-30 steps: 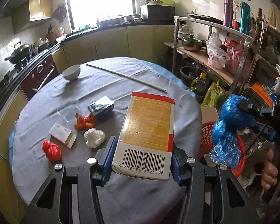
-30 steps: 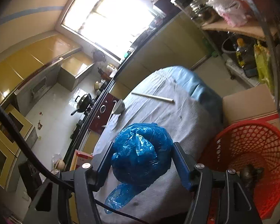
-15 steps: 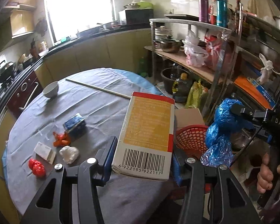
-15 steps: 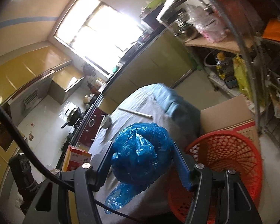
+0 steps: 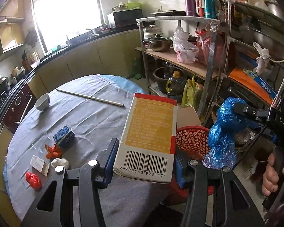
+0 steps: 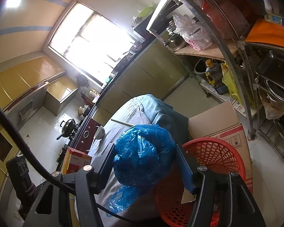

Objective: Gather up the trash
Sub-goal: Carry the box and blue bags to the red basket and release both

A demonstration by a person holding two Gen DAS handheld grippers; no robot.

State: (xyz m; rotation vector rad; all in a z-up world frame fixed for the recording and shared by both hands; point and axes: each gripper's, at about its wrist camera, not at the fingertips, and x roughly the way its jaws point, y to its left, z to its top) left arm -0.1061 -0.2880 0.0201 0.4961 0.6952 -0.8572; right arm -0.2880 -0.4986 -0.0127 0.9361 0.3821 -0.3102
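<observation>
My left gripper (image 5: 144,157) is shut on a yellow and red carton (image 5: 151,132) with a barcode, held over the table's right edge. Just beyond the carton stands a red mesh basket (image 5: 193,140) on the floor. My right gripper (image 6: 145,158) is shut on a crumpled blue plastic bag (image 6: 143,155), which hangs beside the red basket (image 6: 214,155). From the left wrist view the blue bag (image 5: 227,124) and right gripper (image 5: 238,113) show at the right. The carton (image 6: 75,160) shows at the lower left of the right wrist view.
On the grey tablecloth (image 5: 85,117) lie a blue packet (image 5: 64,137), orange scraps (image 5: 53,150), a white wad (image 5: 59,163), a small box (image 5: 39,165), a red wad (image 5: 33,177), a bowl (image 5: 42,101) and a long stick (image 5: 90,98). A cardboard box (image 6: 217,121) and crowded metal shelves (image 5: 198,43) stand behind the basket.
Both grippers have swung rightwards off the table toward the red basket, each keeping its load. The basket now shows larger and closer under the carton and the bag.
</observation>
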